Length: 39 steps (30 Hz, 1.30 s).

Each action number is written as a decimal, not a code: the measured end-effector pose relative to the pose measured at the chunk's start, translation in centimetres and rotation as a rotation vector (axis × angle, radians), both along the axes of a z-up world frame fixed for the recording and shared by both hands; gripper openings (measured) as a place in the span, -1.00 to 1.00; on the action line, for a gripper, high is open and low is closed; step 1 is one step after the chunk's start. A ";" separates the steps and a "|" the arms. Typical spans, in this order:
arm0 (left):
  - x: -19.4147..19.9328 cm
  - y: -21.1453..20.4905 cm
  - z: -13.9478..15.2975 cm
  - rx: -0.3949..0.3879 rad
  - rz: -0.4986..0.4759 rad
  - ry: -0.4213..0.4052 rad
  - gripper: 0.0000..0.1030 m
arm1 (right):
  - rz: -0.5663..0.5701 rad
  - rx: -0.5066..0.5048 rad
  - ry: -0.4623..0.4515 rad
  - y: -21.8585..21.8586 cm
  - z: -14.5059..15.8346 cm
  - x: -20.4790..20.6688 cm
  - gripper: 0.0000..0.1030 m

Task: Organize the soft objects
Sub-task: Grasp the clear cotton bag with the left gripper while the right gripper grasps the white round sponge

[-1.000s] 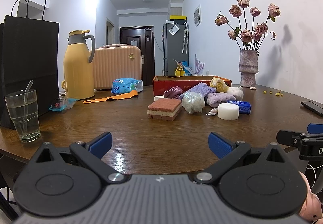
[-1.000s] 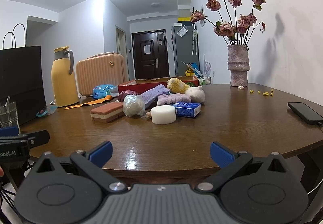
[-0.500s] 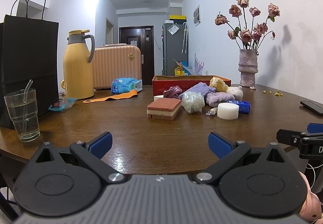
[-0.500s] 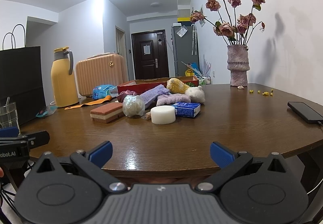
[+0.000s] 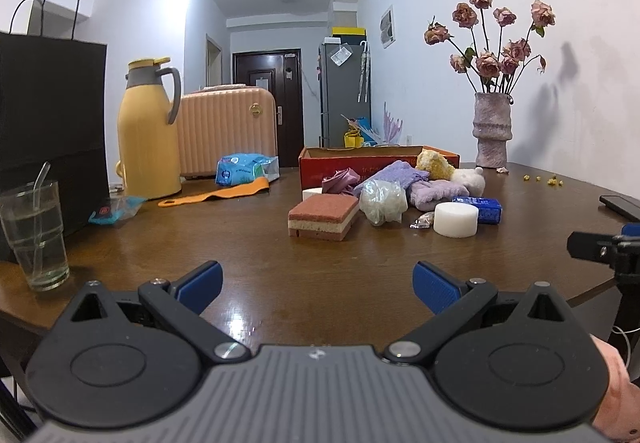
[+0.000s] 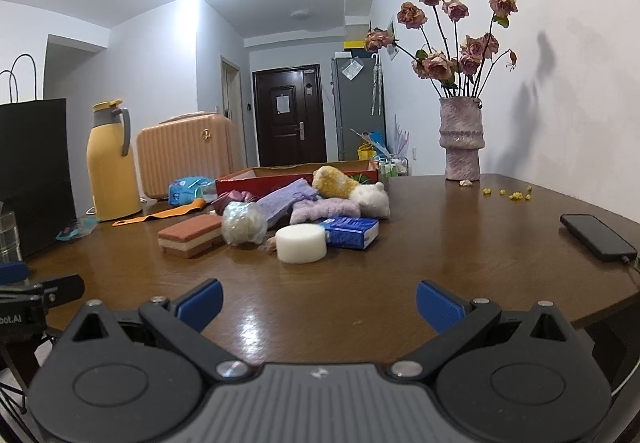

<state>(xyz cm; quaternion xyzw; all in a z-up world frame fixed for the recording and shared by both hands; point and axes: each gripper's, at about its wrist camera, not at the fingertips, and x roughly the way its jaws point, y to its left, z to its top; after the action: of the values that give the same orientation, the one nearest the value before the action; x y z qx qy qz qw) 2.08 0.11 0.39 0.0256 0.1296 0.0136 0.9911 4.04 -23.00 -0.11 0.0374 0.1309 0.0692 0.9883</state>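
Nothing has moved; red box point(image 6: 296, 179) behind the soft pile point(image 6: 304, 203).

A table point(image 5: 280, 283) is seen with a heap of soft things near its middle. A layered sponge point(image 5: 323, 216) is placed at the heap's left front, with a bagged bundle point(image 5: 382, 200) just to its right. A round foam block point(image 5: 456, 219) is set at the right front, and a small packet point(image 5: 482, 204) is found just behind it. A folded cloth point(image 5: 394, 175) and plush toys point(image 5: 448, 171) are piled behind these, before an open box point(image 5: 340, 163). A flask point(image 5: 149, 131) and a suitcase point(image 5: 228, 131) are stood at the far left, a glass point(image 5: 34, 235) at the near left. A vase point(image 5: 491, 131) is stood at the far right, and a phone point(image 6: 596, 236) is laid near the right edge.
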 end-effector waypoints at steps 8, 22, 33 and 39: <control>3.4 -1.0 0.4 -0.009 -0.041 0.012 1.00 | -0.006 -0.030 0.009 -0.9 0.4 3.3 1.00; 10.1 -3.0 1.5 0.006 -0.087 0.044 1.00 | 0.073 -0.065 0.046 -0.3 1.7 10.0 1.00; 15.5 -3.8 1.7 -0.021 -0.103 0.125 0.84 | 0.167 -0.111 0.098 1.7 2.0 14.9 0.84; 18.3 -3.7 1.4 -0.052 -0.125 0.183 0.65 | 0.200 -0.089 0.175 1.8 1.3 17.5 0.54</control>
<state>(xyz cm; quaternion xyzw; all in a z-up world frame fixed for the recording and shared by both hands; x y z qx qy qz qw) 20.41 -3.62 1.79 0.0090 0.2178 -0.0543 0.9744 21.52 -21.18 1.16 -0.0138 0.2224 0.1581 0.9619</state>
